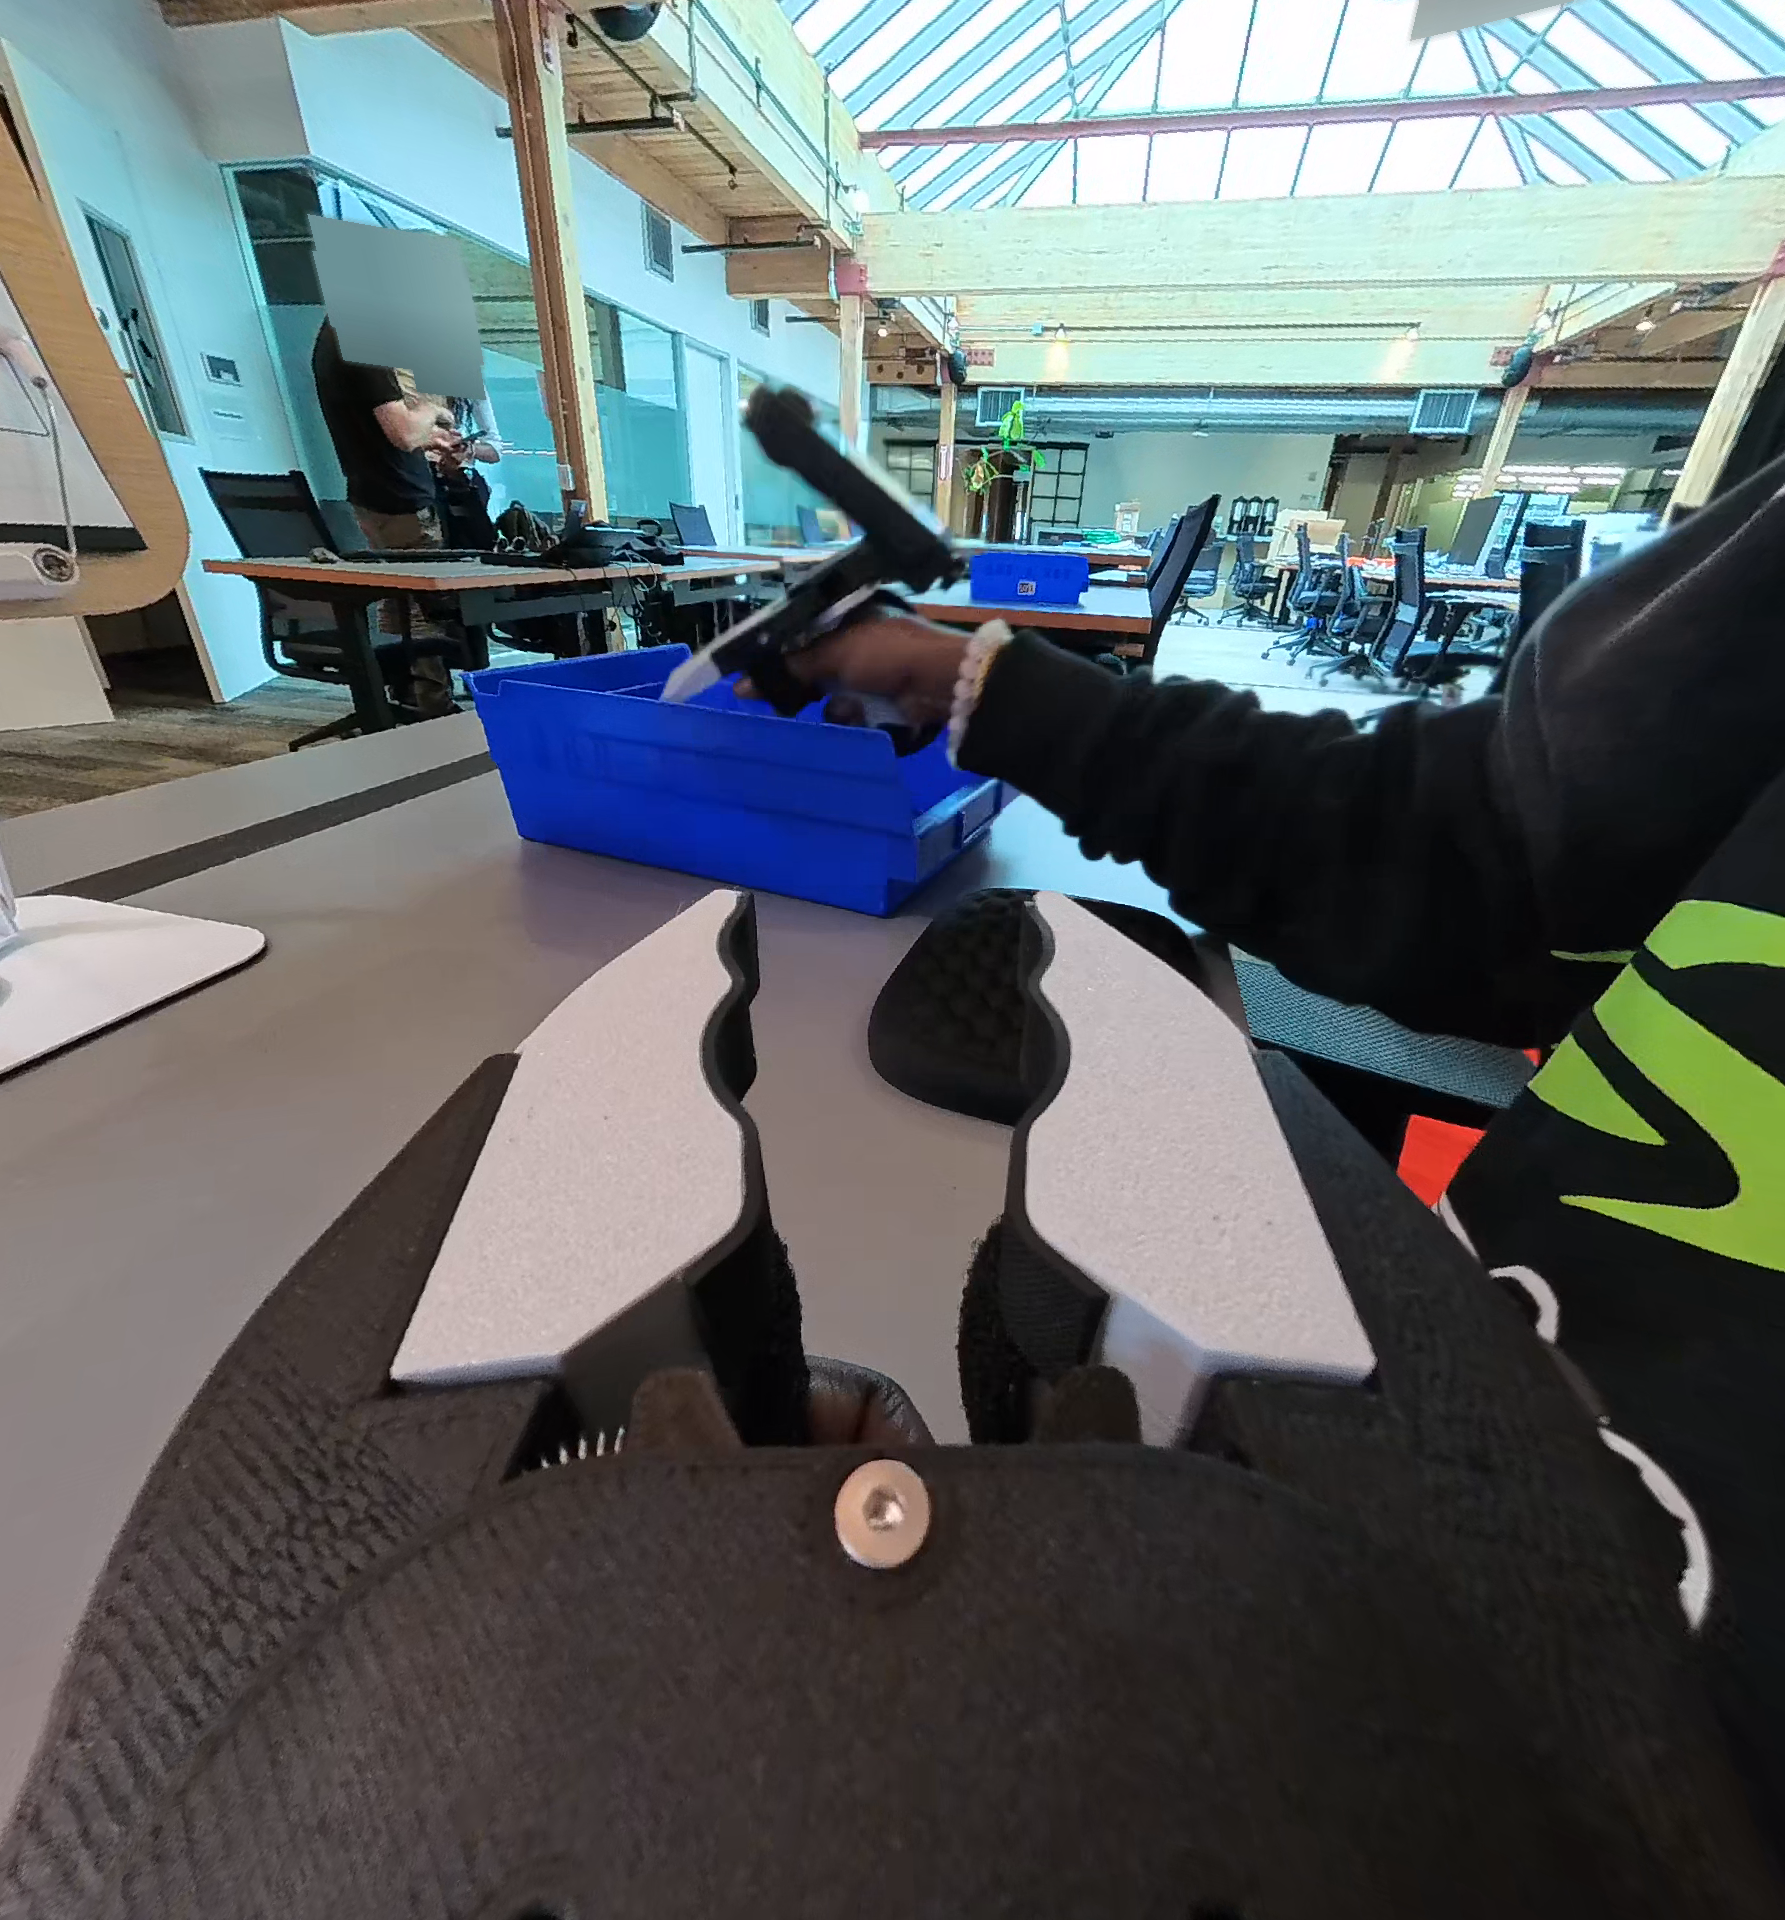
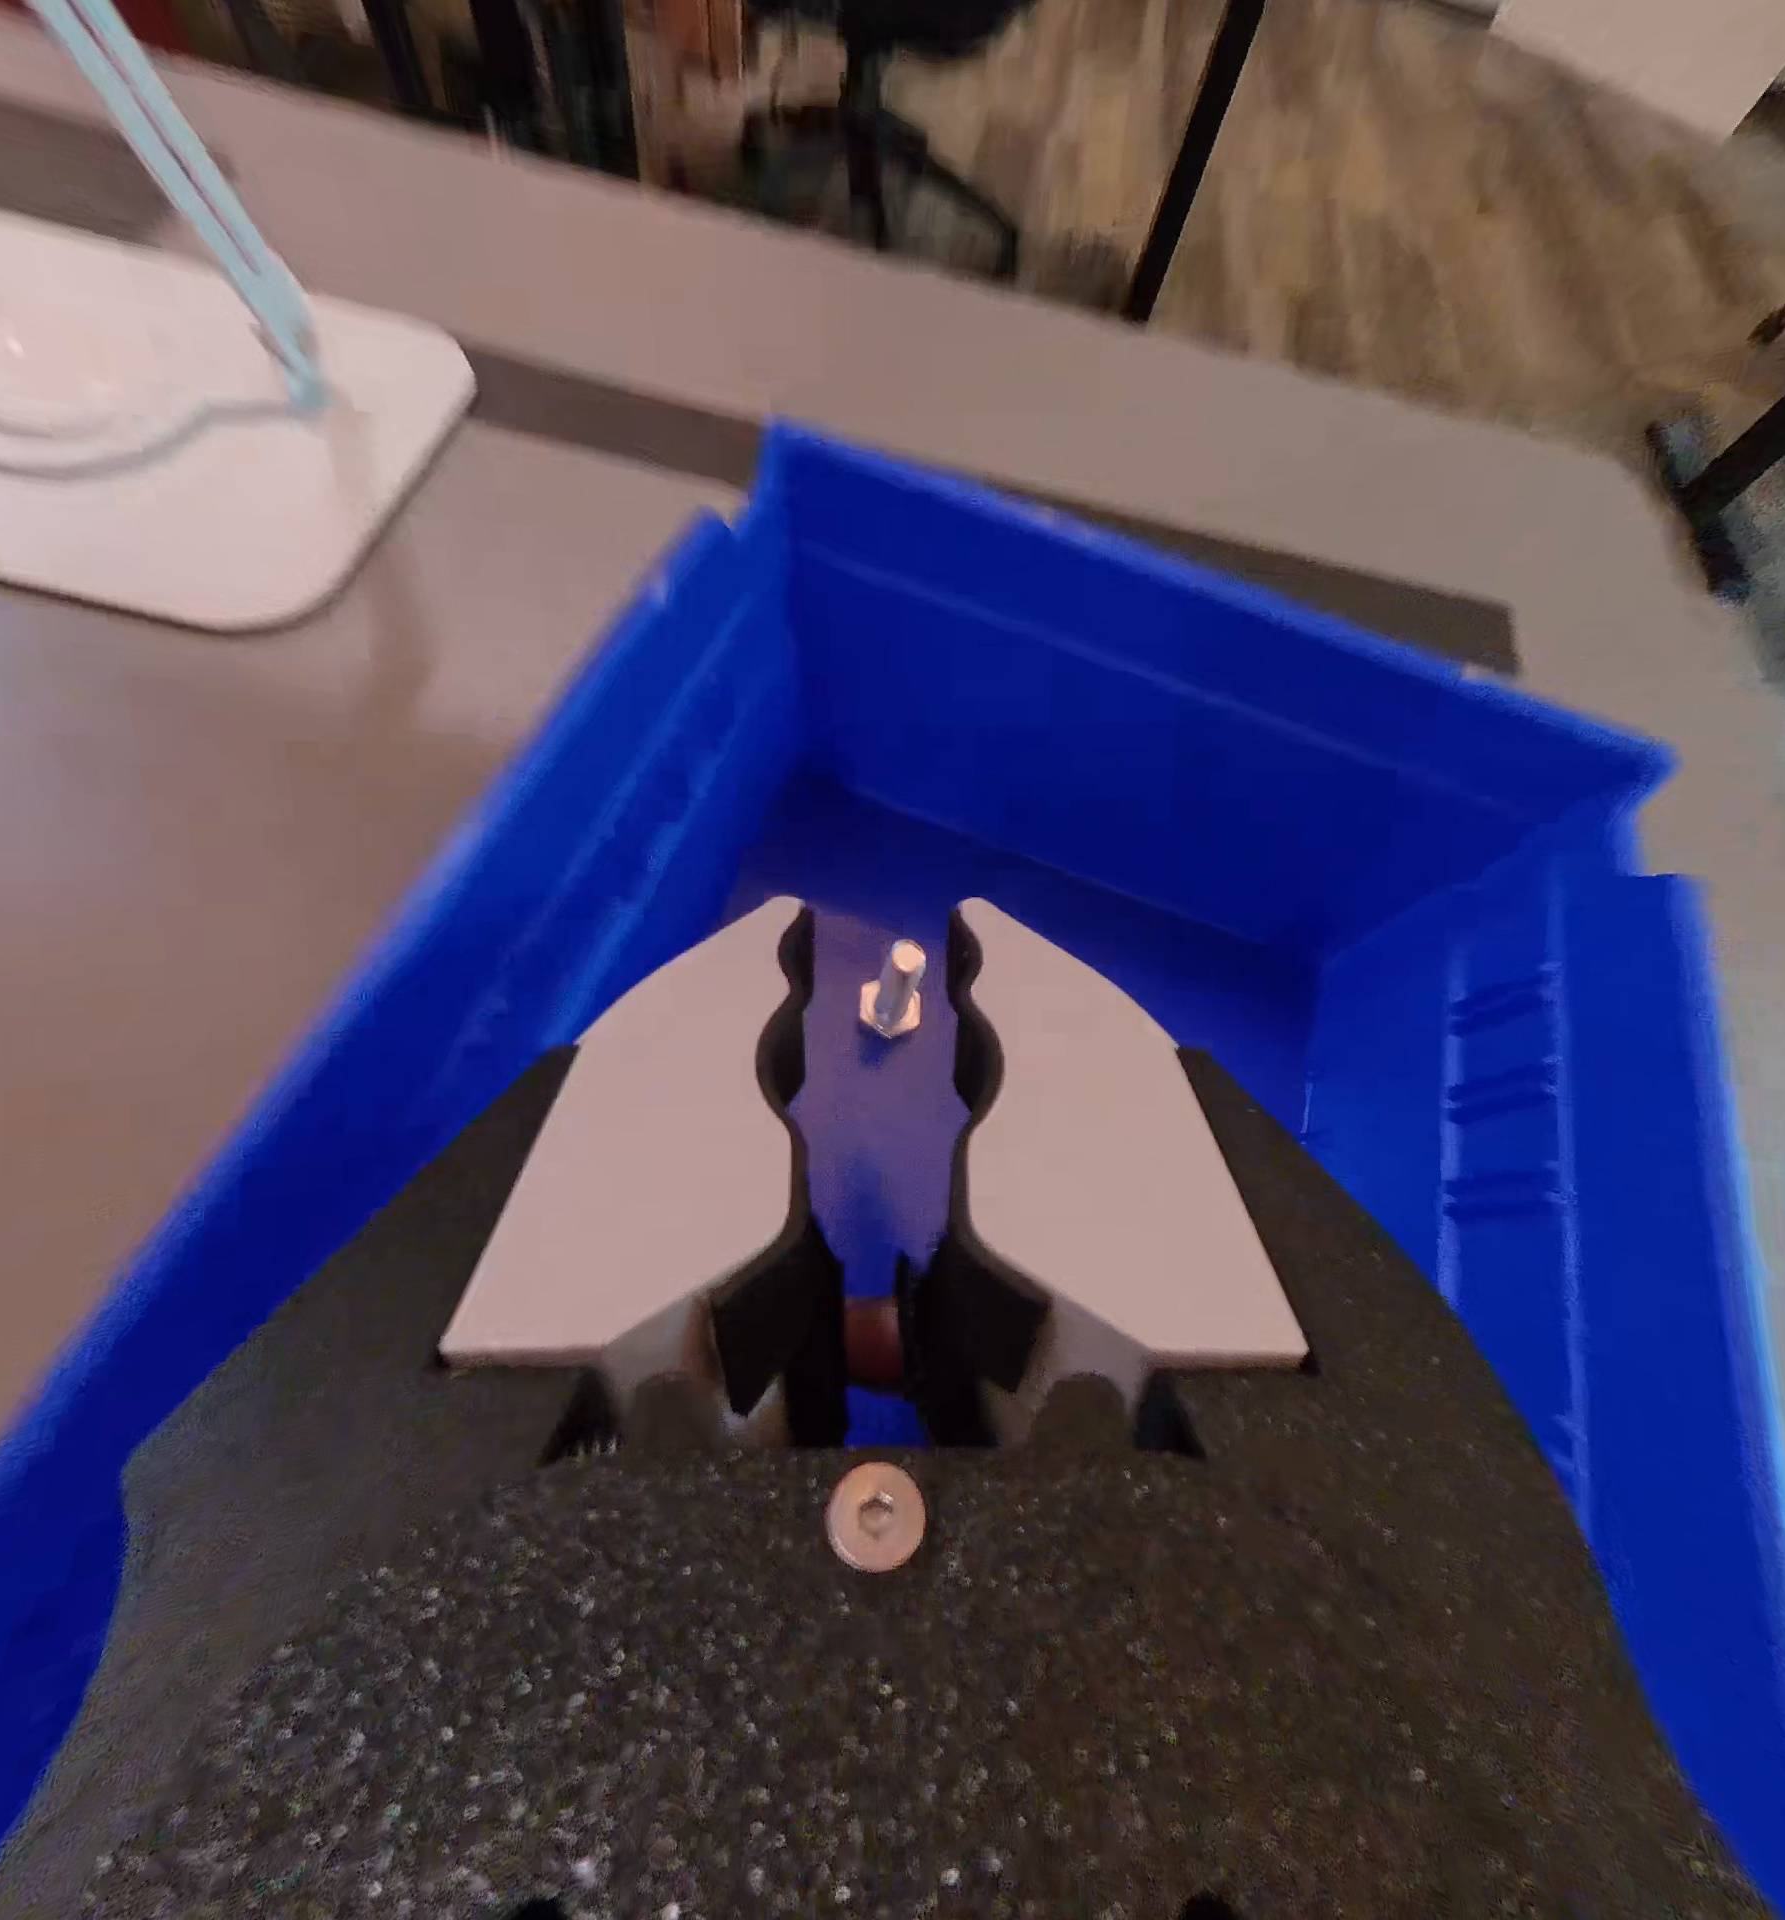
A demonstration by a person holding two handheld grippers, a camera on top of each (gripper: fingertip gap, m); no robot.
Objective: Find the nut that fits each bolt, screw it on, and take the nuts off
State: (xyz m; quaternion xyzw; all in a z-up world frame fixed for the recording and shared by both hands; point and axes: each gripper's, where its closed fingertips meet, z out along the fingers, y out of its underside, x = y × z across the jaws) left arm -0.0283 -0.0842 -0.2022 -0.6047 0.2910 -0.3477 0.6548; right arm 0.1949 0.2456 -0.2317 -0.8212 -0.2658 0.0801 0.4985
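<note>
Grey table carries a blue bin; inside it, the right claw gapes empty around an upright bolt, while the left claw waits open, farther away.

open-plan office: desks, chairs, skylight.
</note>
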